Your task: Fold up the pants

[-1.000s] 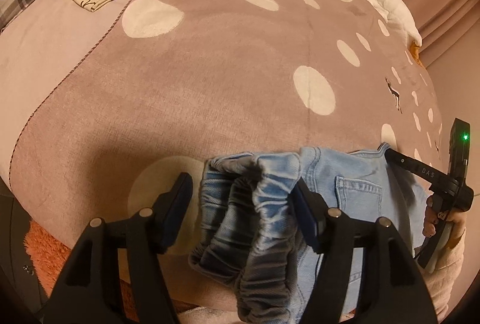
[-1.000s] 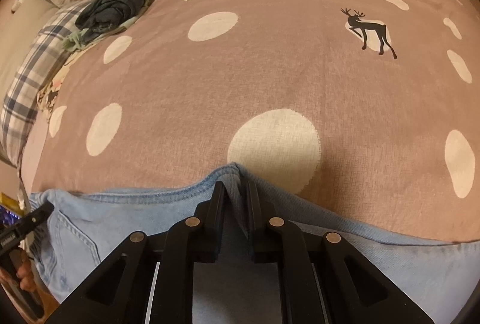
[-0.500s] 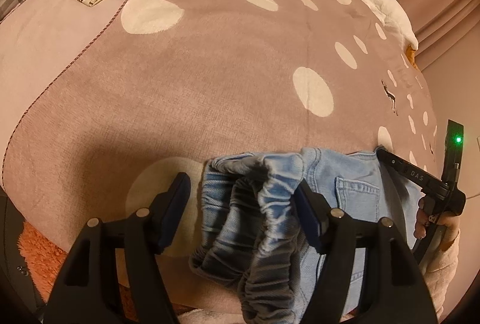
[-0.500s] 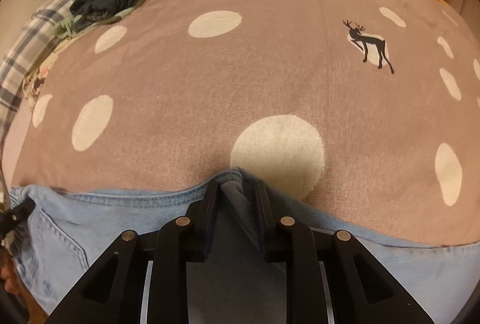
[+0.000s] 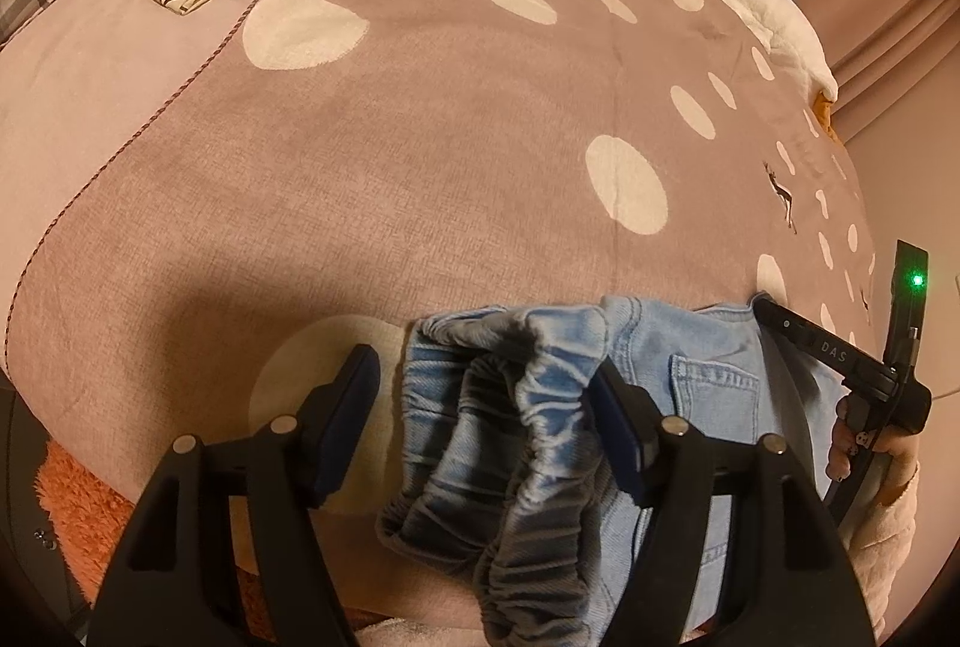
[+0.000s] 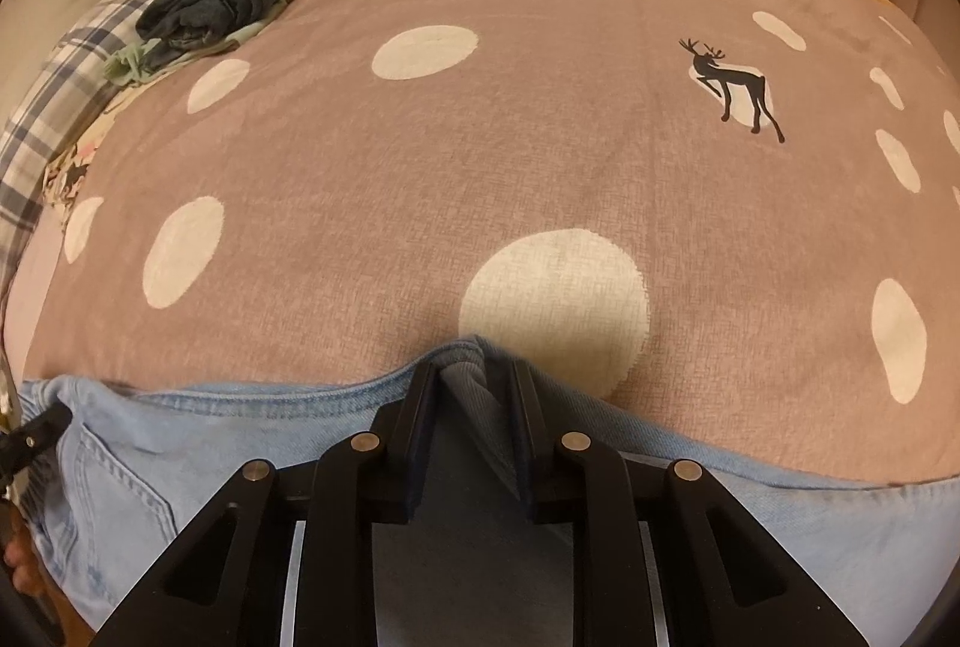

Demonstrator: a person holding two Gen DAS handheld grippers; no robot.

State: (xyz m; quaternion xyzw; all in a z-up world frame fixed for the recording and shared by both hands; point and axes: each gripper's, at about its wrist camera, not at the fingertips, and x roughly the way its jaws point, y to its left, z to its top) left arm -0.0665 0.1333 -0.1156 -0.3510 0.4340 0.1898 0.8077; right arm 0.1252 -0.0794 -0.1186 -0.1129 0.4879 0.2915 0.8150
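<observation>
Light-blue denim jeans (image 5: pixel 702 383) lie along the near edge of the bed on a brown polka-dot blanket (image 5: pixel 420 167), bunched elastic waistband (image 5: pixel 528 407) at the left end, legs running off to the right. Denim looks soft and floppy, moderately heavy, not slippery or fragile; it will sag wherever unsupported, so best held at the thick waistband and at a seam or fold edge. Left gripper (image 5: pixel 486 395) stands wide around the gathered waistband, right pad touching cloth, left pad clear of it, no squeeze. Right gripper (image 6: pixel 474 395) is narrow, a raised ridge of denim between the jaws; whether the pads pinch it I cannot tell. Left wrist view alone shows the waistband, a back pocket (image 5: pixel 711 395) and the person's hand (image 5: pixel 870 461) on the right tool. Right wrist view alone shows the fold ridge, the long top seam and the deer print (image 6: pixel 729 86).
</observation>
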